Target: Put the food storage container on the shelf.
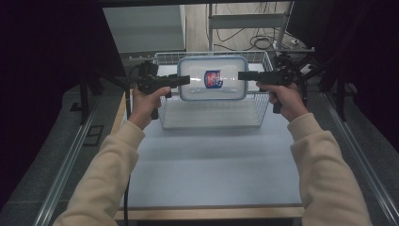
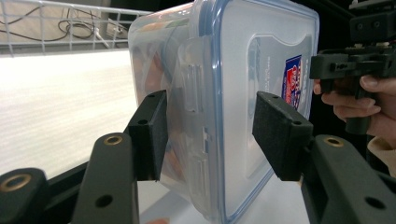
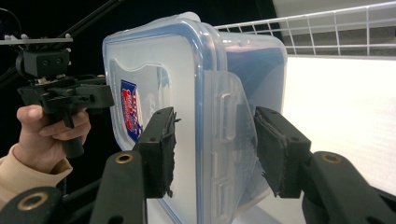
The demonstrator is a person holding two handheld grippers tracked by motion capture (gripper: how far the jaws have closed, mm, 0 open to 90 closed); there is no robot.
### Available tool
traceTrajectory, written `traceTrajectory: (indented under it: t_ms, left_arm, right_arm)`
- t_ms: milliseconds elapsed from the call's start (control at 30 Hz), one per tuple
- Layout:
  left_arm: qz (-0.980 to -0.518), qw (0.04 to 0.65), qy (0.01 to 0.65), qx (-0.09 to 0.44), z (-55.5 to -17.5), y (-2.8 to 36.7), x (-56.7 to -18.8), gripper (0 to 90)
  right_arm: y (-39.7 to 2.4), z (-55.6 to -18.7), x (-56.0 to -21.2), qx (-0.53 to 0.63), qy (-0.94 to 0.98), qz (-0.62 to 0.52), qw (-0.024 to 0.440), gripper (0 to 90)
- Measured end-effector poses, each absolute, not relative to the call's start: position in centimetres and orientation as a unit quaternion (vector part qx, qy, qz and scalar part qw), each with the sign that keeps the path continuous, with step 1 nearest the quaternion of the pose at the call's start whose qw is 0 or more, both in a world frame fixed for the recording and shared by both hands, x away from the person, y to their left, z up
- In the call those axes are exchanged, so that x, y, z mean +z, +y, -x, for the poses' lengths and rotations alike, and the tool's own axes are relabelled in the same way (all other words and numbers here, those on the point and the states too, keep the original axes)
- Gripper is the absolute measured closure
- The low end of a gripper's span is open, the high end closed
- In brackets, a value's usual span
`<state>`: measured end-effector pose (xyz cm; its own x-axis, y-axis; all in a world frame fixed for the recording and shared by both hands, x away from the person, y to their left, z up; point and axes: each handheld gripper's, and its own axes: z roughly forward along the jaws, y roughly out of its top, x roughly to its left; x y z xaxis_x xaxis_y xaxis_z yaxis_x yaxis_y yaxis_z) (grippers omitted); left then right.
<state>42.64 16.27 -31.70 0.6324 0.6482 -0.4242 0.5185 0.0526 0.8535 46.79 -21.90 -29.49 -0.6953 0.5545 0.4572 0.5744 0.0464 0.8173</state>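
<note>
While we are holding the box up between both hands, these are the points we are reading off the scene:

Step in hand: we are carrying a clear plastic food box (image 1: 212,78) with a blue-rimmed lid, and we judge this to be the transfer step, either into or out of the wire basket (image 1: 261,109); which of the two we cannot tell.

Where the box is: it is hanging above the basket, clear of its floor, at the far edge of the table (image 1: 211,165), midway between the left and right edges. It is turned on its side, so the lid with its red and blue label is facing us.

Left tongs (image 1: 183,80): they are gripping the box by its left latch flap, one pad on the lid side, one on the body side, as the left gripper view is showing (image 2: 208,123).

Right tongs (image 1: 243,75): they are clamping the opposite latch edge in the same way, pads pressed on either side (image 3: 215,140).

Contents: something orange is showing through the wall; we cannot make out what.

Next move: we are judging that both hands need to travel together at matching pace, keeping the squeeze even, since a lag on one side would be twisting the box out of the pads. The basket's wire rim needs clearing.
</note>
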Motion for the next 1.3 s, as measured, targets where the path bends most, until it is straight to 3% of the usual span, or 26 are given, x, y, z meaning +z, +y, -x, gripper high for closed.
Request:
traceTrajectory:
  t_ms: [333, 700, 1067, 1300]
  left_arm:
    - [-0.677, 0.592, 0.434, 0.043, -45.0, 16.7, -31.7, 46.6]
    - [-0.668, 0.584, 0.460, 0.038, -47.8, 17.1, -32.0, 45.9]
    - [-0.641, 0.585, 0.497, -0.002, -48.9, 17.1, -32.0, 46.4]
    - [-0.624, 0.586, 0.516, -0.015, -49.8, 17.0, -32.7, 41.8]
  right_arm:
    - [-21.4, -49.1, -28.6, -0.561, -0.724, 0.401, 0.015, 50.2]
    - [-20.8, -52.6, -29.7, -0.556, -0.714, 0.423, 0.043, 50.0]
    - [-20.8, -53.7, -29.7, -0.549, -0.702, 0.450, 0.055, 48.4]
    - [-20.5, -54.1, -30.2, -0.546, -0.690, 0.472, 0.054, 46.8]
